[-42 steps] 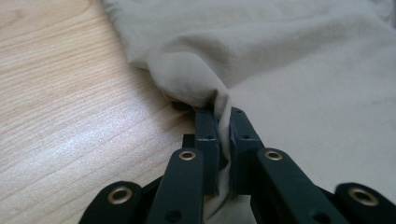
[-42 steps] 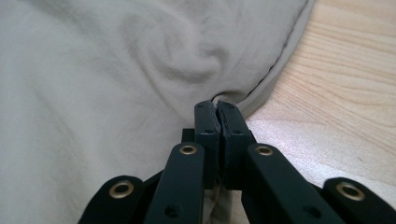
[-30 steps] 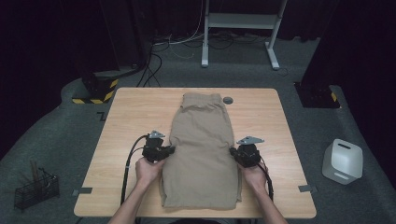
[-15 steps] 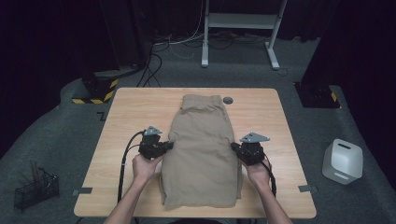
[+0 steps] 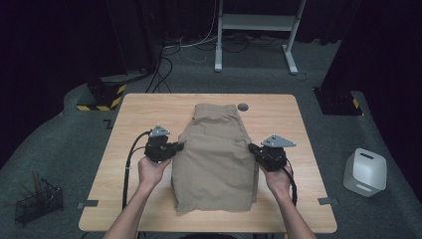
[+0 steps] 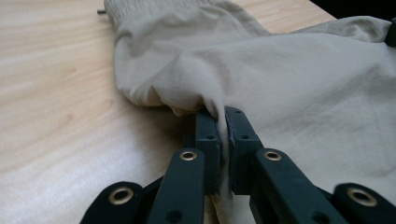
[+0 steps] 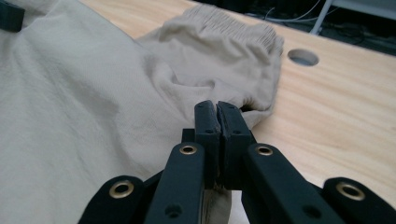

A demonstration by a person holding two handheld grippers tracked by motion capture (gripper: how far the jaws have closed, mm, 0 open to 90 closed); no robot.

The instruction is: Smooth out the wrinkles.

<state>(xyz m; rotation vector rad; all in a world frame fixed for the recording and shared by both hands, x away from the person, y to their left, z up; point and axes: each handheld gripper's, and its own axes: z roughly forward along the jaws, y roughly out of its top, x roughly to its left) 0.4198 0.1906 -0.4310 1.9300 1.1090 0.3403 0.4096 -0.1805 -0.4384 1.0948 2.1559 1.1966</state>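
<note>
Left gripper (image 5: 175, 147): jaws are clamping the trousers' (image 5: 216, 159) side edge.
Right gripper (image 5: 254, 149): jaws are pinching the opposite edge.
Advice: keep lifting both evenly, folding toward the waistband.

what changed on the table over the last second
Both hand-held grippers rose: the left hand-held gripper and right hand-held gripper lifted the side edges of the beige trousers, so the middle of the fabric now bulges up off the wooden table. Both jaws stayed shut on the cloth, and the waistband end kept its place.
</note>
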